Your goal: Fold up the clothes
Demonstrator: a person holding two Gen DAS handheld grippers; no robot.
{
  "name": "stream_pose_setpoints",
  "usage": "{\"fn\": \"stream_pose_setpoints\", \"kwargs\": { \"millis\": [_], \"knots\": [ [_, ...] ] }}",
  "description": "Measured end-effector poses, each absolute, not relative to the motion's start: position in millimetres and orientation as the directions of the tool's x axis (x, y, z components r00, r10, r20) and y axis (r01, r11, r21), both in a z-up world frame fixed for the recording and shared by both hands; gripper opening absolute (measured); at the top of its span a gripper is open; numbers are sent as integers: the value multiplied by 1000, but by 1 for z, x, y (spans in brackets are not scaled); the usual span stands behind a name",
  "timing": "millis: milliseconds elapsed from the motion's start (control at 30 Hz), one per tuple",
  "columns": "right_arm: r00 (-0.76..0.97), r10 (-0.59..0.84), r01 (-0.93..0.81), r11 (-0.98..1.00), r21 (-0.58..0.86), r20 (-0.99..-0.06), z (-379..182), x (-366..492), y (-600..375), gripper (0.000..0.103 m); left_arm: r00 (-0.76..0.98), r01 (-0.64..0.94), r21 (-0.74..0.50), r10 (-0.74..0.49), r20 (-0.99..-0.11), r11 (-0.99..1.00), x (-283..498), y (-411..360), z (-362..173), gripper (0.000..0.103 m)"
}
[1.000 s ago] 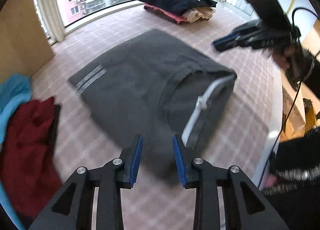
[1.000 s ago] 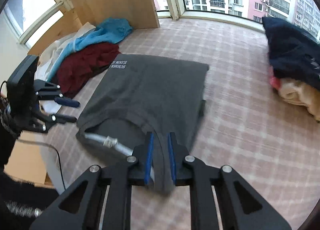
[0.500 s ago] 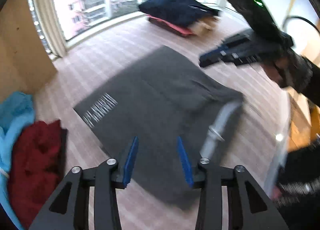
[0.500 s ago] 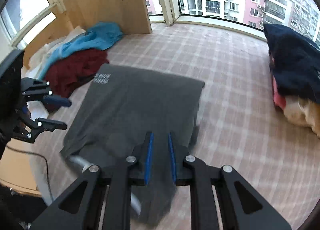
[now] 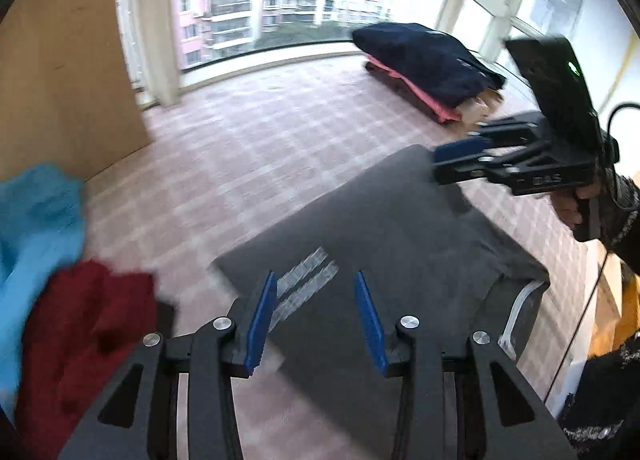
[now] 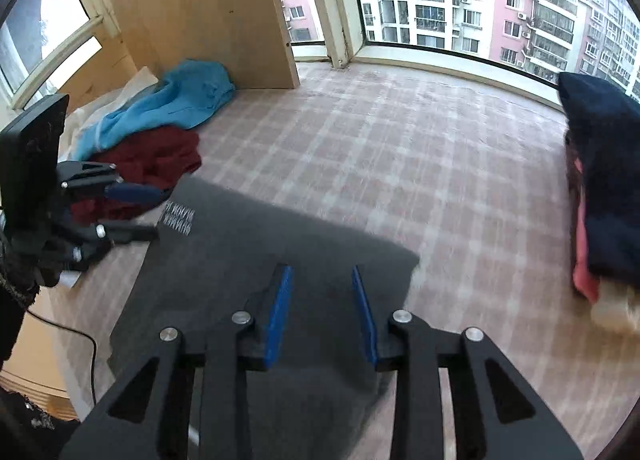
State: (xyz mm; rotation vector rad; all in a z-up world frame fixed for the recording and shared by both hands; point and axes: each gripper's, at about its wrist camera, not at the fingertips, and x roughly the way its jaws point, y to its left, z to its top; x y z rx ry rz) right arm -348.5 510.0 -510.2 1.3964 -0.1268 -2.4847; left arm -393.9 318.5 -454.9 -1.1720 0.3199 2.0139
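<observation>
A dark grey folded garment (image 5: 400, 244) with white print (image 5: 308, 280) and a white drawstring (image 5: 520, 300) lies flat on the checked pink surface. My left gripper (image 5: 316, 304) hovers open over its near-left edge, nothing between the blue pads. In the right wrist view the same grey garment (image 6: 248, 252) lies below my right gripper (image 6: 322, 300), which is open and empty above it. The right gripper (image 5: 460, 157) shows in the left wrist view above the garment's far corner; the left gripper (image 6: 136, 211) shows at the garment's left edge in the right wrist view.
A pile of red cloth (image 6: 152, 163) and blue cloth (image 6: 180, 99) lies left by a wooden panel (image 6: 208, 11). A stack of folded clothes, dark navy on top (image 5: 428, 59), sits at the far right near the windows. A cable (image 6: 80, 336) trails off the table's edge.
The right gripper let go of the grey garment and opened; the garment now lies flat. The left gripper opened wider and swung left toward the printed edge.
</observation>
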Motion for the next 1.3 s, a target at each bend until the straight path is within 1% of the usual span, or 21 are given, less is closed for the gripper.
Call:
{"fn": "stream_pose_setpoints", "kwargs": {
  "millis": [67,100,133,167,233,300,367,433,533,600,700,733,800,867,900,967,1033,1133,1233,1267,1300],
  "knots": [
    [-471,-302,222,-950,219,-829,-521,-365,500,30,-257,-743,-164,503,-825,-649,-401,337,-466,39],
    [-456,-298,228,-950,213,-839,-528,-372,497,30,-259,-743,-151,488,-834,-652,-402,343,-472,39],
    [-440,-294,234,-950,208,-848,-535,-380,493,30,-261,-733,-158,488,-833,-661,-406,342,-481,41],
    [-434,-292,241,-949,202,-853,-539,-384,493,30,-262,-723,-166,489,-832,-670,-411,340,-491,40],
    [-432,-305,244,-945,215,-849,-532,-382,500,29,-252,-709,-200,507,-824,-677,-417,335,-502,39],
    [-480,-334,206,-942,266,-811,-509,-369,519,29,-250,-702,-190,487,-837,-686,-418,334,-495,37],
    [-548,-331,118,-940,321,-768,-490,-350,555,29,-287,-695,-147,459,-841,-704,-415,331,-482,37],
    [-573,-319,23,-927,373,-755,-487,-337,588,29,-298,-702,-151,480,-825,-696,-408,328,-467,38],
    [-567,-307,-10,-925,379,-764,-495,-338,597,12,-297,-737,-145,509,-808,-660,-399,341,-455,39],
    [-563,-305,0,-929,369,-768,-499,-343,591,12,-253,-771,-163,532,-808,-615,-395,356,-462,39],
    [-536,-358,83,-924,374,-764,-506,-357,565,12,-177,-803,-193,535,-826,-564,-389,378,-484,39],
    [-516,-356,103,-929,356,-779,-513,-363,557,12,-152,-813,-203,535,-831,-546,-387,385,-491,39],
    [-471,-318,105,-946,306,-823,-529,-375,551,0,-160,-825,-172,515,-842,-538,-381,387,-501,39],
    [-462,-306,59,-947,315,-833,-530,-379,560,0,-172,-804,-172,499,-849,-570,-381,377,-495,39],
    [-477,-294,40,-949,314,-828,-523,-373,563,7,-178,-792,-172,491,-853,-586,-381,371,-491,39],
    [-519,-267,19,-953,301,-812,-504,-355,568,15,-201,-762,-183,496,-845,-621,-378,356,-486,39],
    [-546,-274,19,-949,315,-792,-491,-334,565,16,-225,-730,-195,499,-837,-655,-374,341,-482,39],
    [-542,-306,77,-945,317,-783,-482,-304,539,16,-261,-679,-213,502,-824,-703,-369,318,-475,39],
    [-500,-323,144,-946,291,-803,-492,-281,503,16,-297,-624,-233,503,-812,-746,-363,296,-467,39],
    [-473,-318,157,-948,277,-822,-501,-275,497,16,-273,-630,-263,525,-806,-731,-357,296,-471,39],
    [-436,-306,163,-952,260,-846,-513,-270,492,16,-260,-642,-256,520,-814,-723,-351,300,-479,40]
  ]
}}
